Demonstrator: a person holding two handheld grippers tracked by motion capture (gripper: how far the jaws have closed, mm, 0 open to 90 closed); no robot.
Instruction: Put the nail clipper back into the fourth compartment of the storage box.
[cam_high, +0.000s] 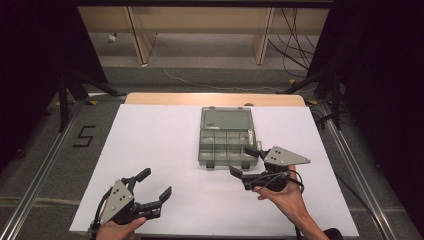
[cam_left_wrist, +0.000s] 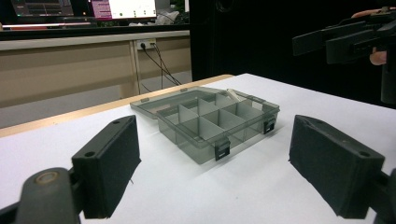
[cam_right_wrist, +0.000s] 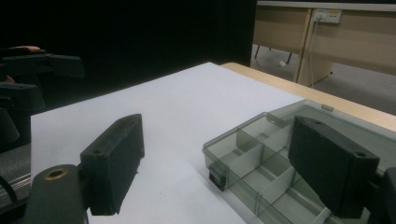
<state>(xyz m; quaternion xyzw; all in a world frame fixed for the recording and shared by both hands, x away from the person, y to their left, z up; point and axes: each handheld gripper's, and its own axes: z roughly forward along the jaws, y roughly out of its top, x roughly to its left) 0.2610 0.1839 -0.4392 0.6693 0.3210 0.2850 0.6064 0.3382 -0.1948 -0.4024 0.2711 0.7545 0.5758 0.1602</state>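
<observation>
Compartment box (cam_high: 227, 141), of smoky clear plastic, was seen lying open on the white-covered desk (cam_high: 160, 150), its lid folded flat back on the far side and its divided tray facing up. Right gripper (cam_high: 247, 162) was held just beside the box's near right corner, its jaws spread wide apart with nothing between them; in the right gripper view (cam_right_wrist: 219, 163) one jaw was seen over the tray's compartments and the other over bare desk beside the box's front wall, though contact with the box could not be told. Left gripper (cam_high: 155, 185) was held near the desk's front edge, well apart from the box and to its near left, jaws likewise spread and empty. In the left gripper view (cam_left_wrist: 215, 158) the box (cam_left_wrist: 210, 121) was framed between the two jaws, farther off, with two black latches (cam_left_wrist: 221, 151) hanging at its front wall. A hand (cam_high: 282, 197) was wrapped around the right gripper's body from below.
</observation>
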